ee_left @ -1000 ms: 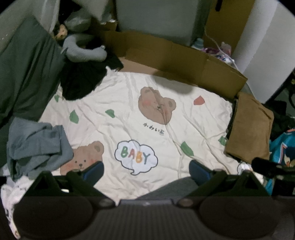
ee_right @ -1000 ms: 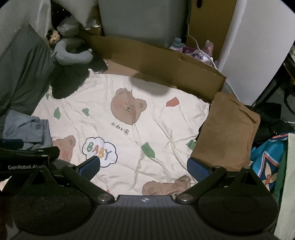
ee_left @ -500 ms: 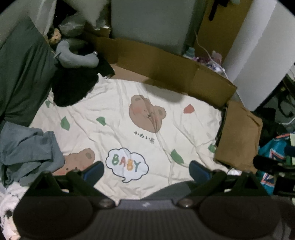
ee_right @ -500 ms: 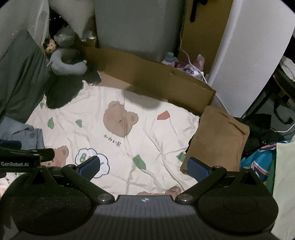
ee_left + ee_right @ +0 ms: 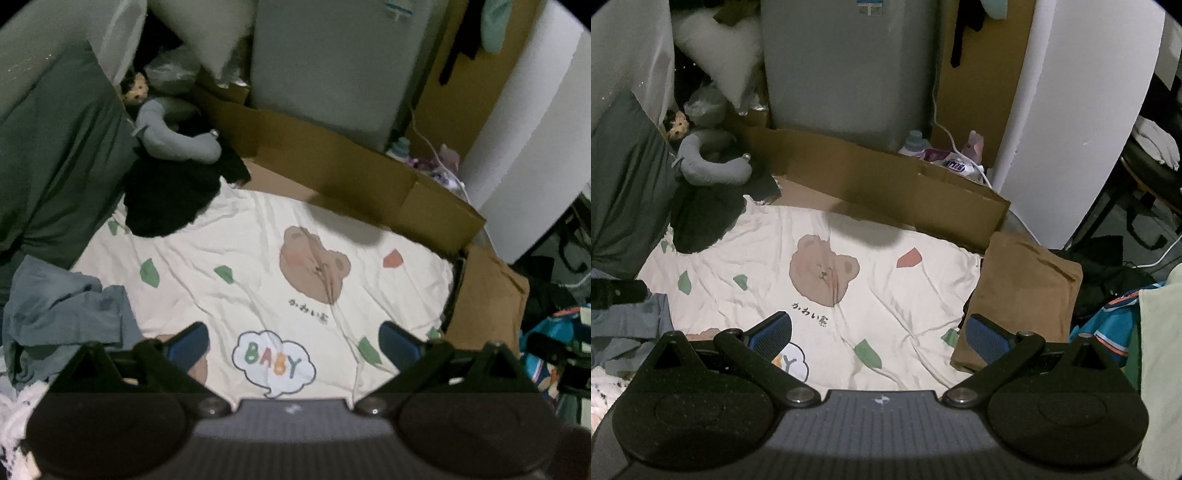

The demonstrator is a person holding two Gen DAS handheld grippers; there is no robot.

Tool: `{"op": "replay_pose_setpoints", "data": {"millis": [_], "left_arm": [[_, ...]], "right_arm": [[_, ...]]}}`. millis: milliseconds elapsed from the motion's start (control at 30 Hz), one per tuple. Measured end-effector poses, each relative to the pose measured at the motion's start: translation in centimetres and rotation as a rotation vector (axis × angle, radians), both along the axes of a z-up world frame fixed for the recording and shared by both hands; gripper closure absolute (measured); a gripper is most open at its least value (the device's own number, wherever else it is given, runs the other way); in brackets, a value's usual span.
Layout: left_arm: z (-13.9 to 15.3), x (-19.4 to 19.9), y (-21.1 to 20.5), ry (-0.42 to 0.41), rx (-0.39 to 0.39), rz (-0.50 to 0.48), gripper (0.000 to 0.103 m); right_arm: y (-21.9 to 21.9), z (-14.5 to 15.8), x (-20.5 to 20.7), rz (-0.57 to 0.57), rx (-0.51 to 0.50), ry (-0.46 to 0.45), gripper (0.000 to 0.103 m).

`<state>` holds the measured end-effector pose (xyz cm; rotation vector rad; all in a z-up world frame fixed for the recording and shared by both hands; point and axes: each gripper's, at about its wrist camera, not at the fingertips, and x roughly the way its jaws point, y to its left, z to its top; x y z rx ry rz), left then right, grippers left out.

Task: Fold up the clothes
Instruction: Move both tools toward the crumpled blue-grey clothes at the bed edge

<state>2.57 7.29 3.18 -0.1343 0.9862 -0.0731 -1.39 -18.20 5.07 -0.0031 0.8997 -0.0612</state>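
A cream bed sheet (image 5: 258, 258) with bear prints and a "BABY" bubble lies flat below both grippers; it also shows in the right wrist view (image 5: 886, 288). A crumpled grey-blue garment (image 5: 62, 317) lies at the left edge, seen too in the right wrist view (image 5: 628, 321). A folded brown garment (image 5: 1023, 291) lies at the sheet's right edge, also in the left wrist view (image 5: 487, 295). A black garment (image 5: 166, 199) lies at the far left. My left gripper (image 5: 293, 341) is open and empty above the sheet. My right gripper (image 5: 879, 334) is open and empty above the sheet.
A cardboard wall (image 5: 886, 184) borders the sheet's far side, with a grey appliance (image 5: 849, 66) behind it. A grey neck pillow (image 5: 177, 144) and dark green bedding (image 5: 48, 166) lie at the left. Colourful clothes (image 5: 1115, 325) pile at the right.
Both grippers have risen and drawn back from the sheet, so more of the room shows. Both stay open and empty.
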Motion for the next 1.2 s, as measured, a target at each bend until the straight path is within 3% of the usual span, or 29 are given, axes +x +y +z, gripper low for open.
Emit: {"op": "replay_pose_setpoints", "data": {"millis": [267, 433, 1200], "left_arm": [[0.7, 0.5, 3.6, -0.085, -0.044, 0.044, 0.003], [1.6, 0.9, 5.1, -0.148, 0.011, 0.061, 0.001], [-2.8, 2.8, 14.9, -0.099, 0.118, 0.155, 0.009]], "right_arm": [[0.6, -0.9, 0.4, 0.002, 0.0, -0.012, 0.0], [1.3, -1.6, 0.9, -0.008, 0.005, -0.019, 0.0], [2.8, -5.4, 2.6, -0.022, 0.092, 0.006, 0.0]]}}
